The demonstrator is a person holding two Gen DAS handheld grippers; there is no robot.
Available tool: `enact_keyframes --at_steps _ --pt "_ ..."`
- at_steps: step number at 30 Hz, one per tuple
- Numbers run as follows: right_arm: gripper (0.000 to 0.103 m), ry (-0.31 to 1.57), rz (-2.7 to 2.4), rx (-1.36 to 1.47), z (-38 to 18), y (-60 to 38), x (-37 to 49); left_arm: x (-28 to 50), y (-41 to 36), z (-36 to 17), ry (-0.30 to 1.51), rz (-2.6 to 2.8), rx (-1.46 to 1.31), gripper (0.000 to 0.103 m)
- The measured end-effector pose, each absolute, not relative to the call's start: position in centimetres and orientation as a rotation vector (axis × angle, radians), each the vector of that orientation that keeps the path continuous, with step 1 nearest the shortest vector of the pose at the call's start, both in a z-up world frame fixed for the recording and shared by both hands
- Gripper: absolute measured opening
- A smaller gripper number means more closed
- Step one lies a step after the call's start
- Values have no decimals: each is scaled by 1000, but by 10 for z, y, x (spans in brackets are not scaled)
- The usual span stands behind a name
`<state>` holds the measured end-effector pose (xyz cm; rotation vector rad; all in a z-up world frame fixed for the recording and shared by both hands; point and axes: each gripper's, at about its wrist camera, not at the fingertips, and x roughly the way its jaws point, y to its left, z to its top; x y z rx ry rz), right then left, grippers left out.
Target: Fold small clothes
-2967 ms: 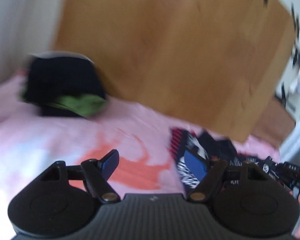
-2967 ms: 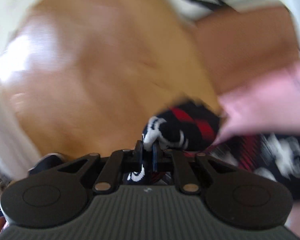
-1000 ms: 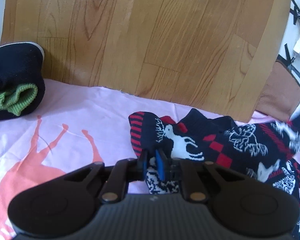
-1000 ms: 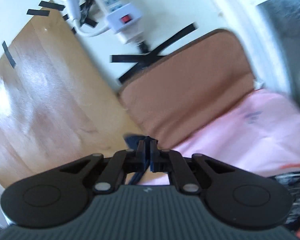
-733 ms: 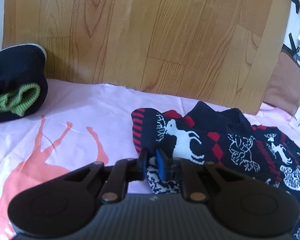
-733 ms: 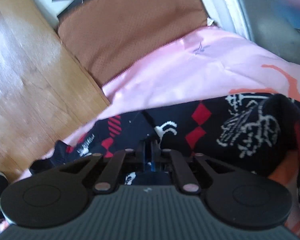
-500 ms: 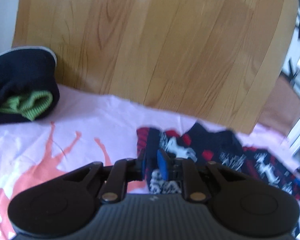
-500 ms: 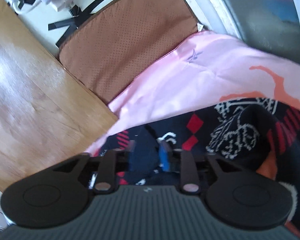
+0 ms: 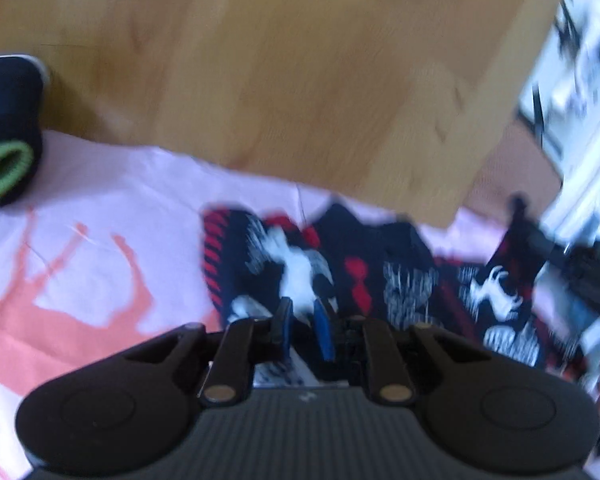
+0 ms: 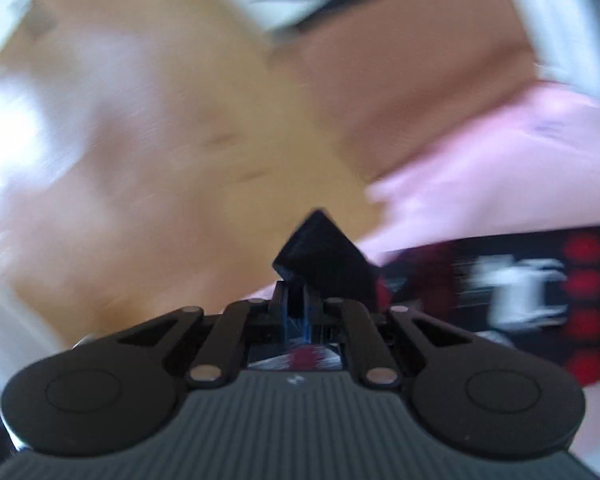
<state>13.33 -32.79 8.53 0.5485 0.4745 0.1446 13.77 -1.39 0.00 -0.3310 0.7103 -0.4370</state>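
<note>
A small navy sweater [image 9: 360, 276] with red diamonds and white reindeer lies spread on the pink sheet [image 9: 112, 200]. My left gripper [image 9: 302, 320] is shut on its near left edge. My right gripper [image 10: 296, 304] is shut on a navy corner of the sweater [image 10: 320, 256], which pokes up between the fingers. The rest of the sweater [image 10: 520, 280] stretches right in the right wrist view. The right gripper also shows at the right edge of the left wrist view [image 9: 580, 268]. Both views are blurred.
A folded navy garment with a green cuff [image 9: 4, 140] lies at the far left on the sheet. A wooden panel [image 9: 280, 80] stands behind the sheet. A brown cushion [image 10: 420, 80] lies at the back right.
The right gripper opened briefly, then shut again on a navy corner of the sweater and swung left. The left gripper stays shut on the sweater edge and has lifted slightly.
</note>
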Motion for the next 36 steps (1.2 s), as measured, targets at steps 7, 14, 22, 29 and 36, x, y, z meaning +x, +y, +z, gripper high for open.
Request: enact_keyframes --at_steps 7,14,22,29,36 --pt "19 677 490 456 59 -210 178 140 26 4 682 -370 -464 14" --pt "22 583 325 522 53 -269 169 137 8 1 689 -456 -450 14" --pt "13 753 276 792 -8 -303 167 119 -45 -7 696 -559 -221 14" --pt "26 500 69 711 45 -395 52 123 -37 -13 738 -521 -240 14" --pt "39 349 -292 993 26 -498 -84 127 -33 -14 741 -492 -269 21"
